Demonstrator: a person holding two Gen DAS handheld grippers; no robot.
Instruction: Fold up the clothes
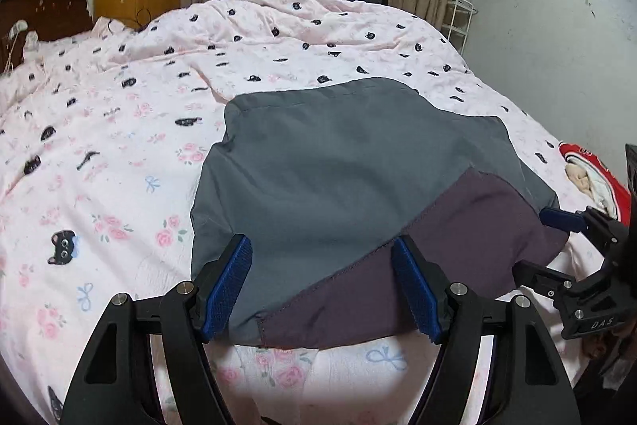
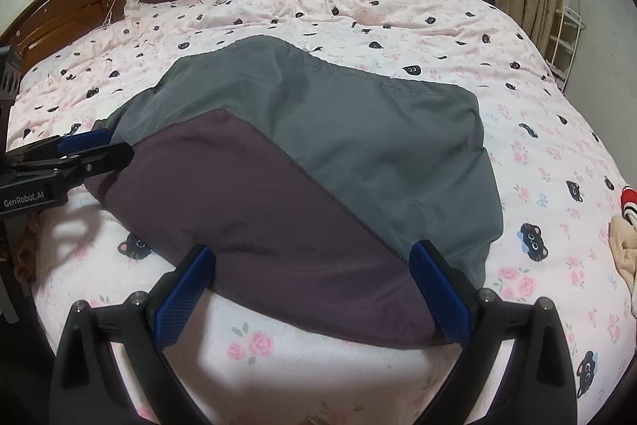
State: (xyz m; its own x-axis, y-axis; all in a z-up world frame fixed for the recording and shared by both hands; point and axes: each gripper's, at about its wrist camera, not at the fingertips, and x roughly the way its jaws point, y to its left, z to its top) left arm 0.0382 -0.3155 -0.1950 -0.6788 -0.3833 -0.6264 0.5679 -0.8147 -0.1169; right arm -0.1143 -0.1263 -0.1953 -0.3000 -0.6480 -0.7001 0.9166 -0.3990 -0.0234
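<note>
Lying flat on the pink bedspread (image 1: 99, 154), the grey and purple garment (image 1: 330, 186) had its near hem between both released grippers, left (image 1: 322, 289) and right (image 2: 314, 289), which should probably clamp both corners evenly before folding.

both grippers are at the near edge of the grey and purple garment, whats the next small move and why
Probably close both grippers on the near hem. The left gripper and right gripper are both open, each straddling the near edge of the garment, which lies flat on the pink bedspread and is not gripped. A firm pinch at both points would let the edge be lifted and folded away.
</note>
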